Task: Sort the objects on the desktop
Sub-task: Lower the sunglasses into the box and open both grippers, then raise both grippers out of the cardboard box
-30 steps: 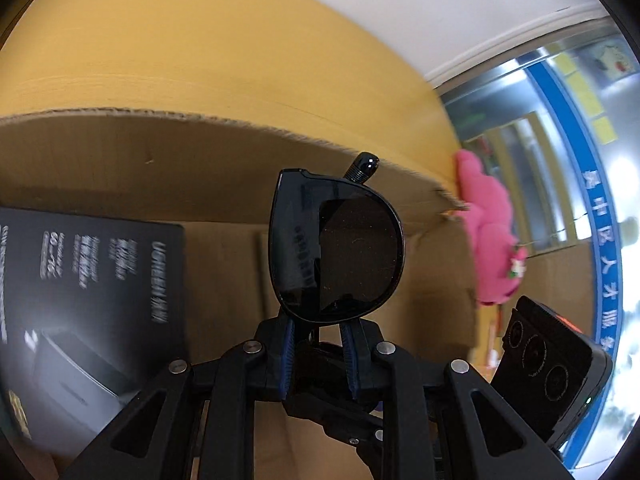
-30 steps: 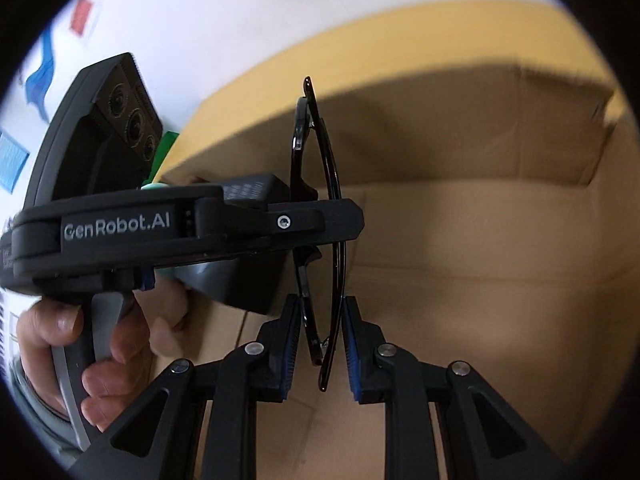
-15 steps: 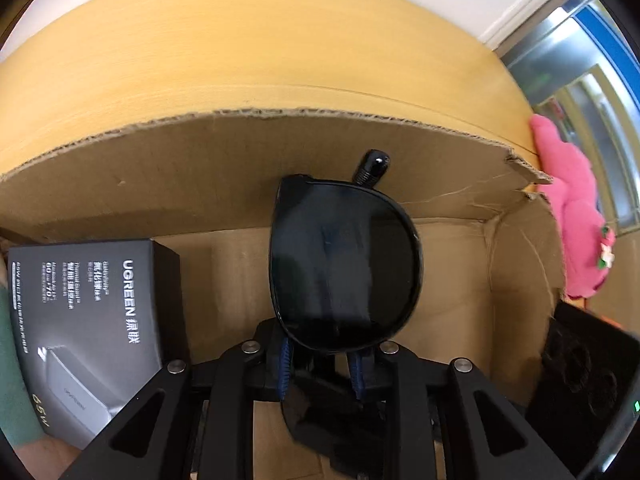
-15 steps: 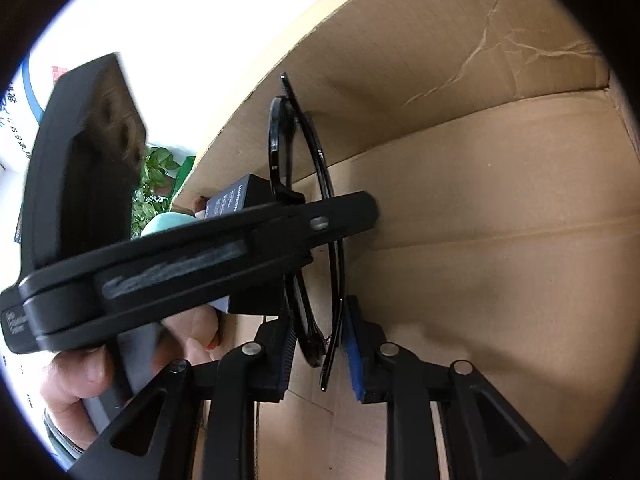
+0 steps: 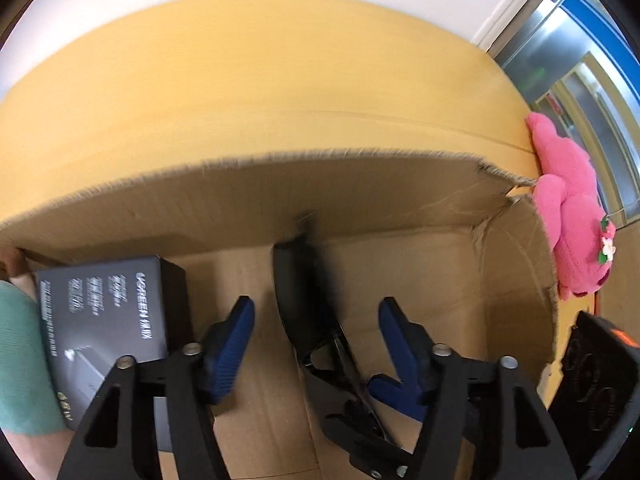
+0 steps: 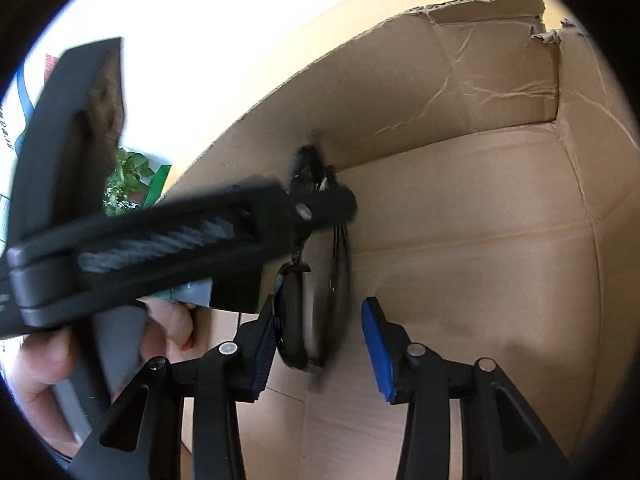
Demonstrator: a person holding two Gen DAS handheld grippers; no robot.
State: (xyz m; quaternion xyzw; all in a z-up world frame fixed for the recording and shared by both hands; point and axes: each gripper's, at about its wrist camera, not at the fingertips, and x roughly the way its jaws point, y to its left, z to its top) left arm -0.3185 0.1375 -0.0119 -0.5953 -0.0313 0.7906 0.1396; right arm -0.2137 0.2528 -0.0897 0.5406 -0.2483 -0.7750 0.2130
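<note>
Black sunglasses point(image 5: 304, 300) are inside the open cardboard box point(image 5: 360, 204), blurred, between both sets of fingers and held by neither. They also show in the right wrist view point(image 6: 316, 312), near the box's back wall. My left gripper point(image 5: 316, 328) is open, its blue pads apart on either side of the glasses. My right gripper point(image 6: 320, 340) is open too, with the glasses between its pads. The left gripper's body point(image 6: 160, 240) crosses the right wrist view from the left.
A black UGREEN product box point(image 5: 104, 320) lies in the cardboard box at the left. A pink plush toy point(image 5: 572, 220) sits on the wooden table point(image 5: 280, 80) by the box's right corner. A green plant point(image 6: 124, 184) stands beyond the box.
Both grippers have opened and let go of the sunglasses, which have dropped lower into the cardboard box. Both grippers have moved deeper into the box.
</note>
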